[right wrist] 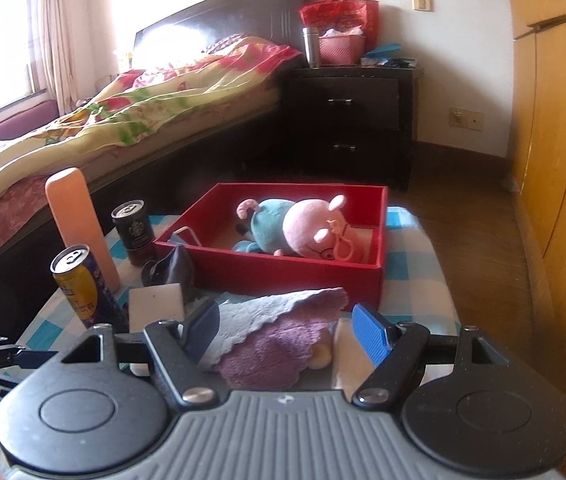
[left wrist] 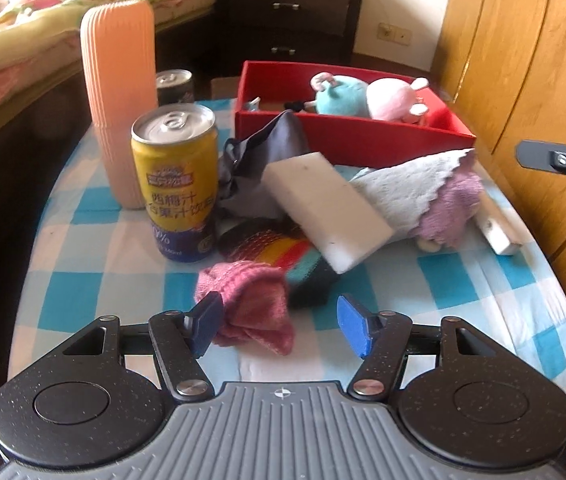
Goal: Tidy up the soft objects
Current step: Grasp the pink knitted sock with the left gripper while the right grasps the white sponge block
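Observation:
A red box (left wrist: 347,140) (right wrist: 283,272) at the back of the checked table holds a pink and teal plush pig (left wrist: 367,96) (right wrist: 303,228). In front of it lie a grey-and-purple cloth (left wrist: 423,196) (right wrist: 275,336), a white sponge block (left wrist: 323,208) (right wrist: 157,306), a dark grey pouch (left wrist: 267,160), a striped sock (left wrist: 283,256) and a pink sock (left wrist: 251,304). My left gripper (left wrist: 281,326) is open, its fingers either side of the pink sock. My right gripper (right wrist: 287,334) is open around the purple cloth.
A yellow drink can (left wrist: 179,180) (right wrist: 79,284), a tall peach ribbed container (left wrist: 119,96) (right wrist: 79,220) and a dark can (left wrist: 175,86) (right wrist: 133,232) stand at the table's left. A white bar (left wrist: 499,220) lies at the right edge. Wooden wardrobe (left wrist: 523,60) on the right, bed on the left.

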Available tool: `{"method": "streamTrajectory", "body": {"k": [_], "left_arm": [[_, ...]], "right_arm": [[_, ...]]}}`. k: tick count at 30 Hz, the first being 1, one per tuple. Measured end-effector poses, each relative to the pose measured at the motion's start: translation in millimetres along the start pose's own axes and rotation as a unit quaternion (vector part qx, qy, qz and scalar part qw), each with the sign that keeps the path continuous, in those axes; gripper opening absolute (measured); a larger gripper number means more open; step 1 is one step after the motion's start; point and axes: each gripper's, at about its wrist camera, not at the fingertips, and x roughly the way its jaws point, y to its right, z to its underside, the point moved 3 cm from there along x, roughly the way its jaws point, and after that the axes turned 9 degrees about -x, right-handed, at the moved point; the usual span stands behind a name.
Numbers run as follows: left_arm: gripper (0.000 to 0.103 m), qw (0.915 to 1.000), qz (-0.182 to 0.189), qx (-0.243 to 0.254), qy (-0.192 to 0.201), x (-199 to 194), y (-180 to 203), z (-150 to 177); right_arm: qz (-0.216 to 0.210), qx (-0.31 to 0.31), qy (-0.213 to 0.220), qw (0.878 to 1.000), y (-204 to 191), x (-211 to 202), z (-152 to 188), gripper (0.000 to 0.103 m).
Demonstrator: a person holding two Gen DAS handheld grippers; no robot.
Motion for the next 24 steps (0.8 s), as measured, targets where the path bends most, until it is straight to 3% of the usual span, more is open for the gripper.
{"method": "streamTrajectory", "body": {"k": [7,11,17,24], "left_arm": [[0.067,0.9995,-0.032,-0.005,0.007,16,-4,-2],[0.046,0.999,-0.037,-0.018,-0.016,27,-10,4],[0.03,0.9985,-0.019,-0.047,-0.02,21,-23,4],[0.026,0.9982,-0.001,-0.059,-0.013,1,-32,5]], "right_arm": [[-0.025,-0.02,-0.009,0.999,-21,10,1,0.051],[-0.041,-0.026,-0.006,0.999,-33,14,-4,0.051],[-0.071,-0.05,-0.009,0.996,-60,28,-10,0.052],[-0.087,-0.08,-0.017,0.993,-88,53,-10,0.052]]}}
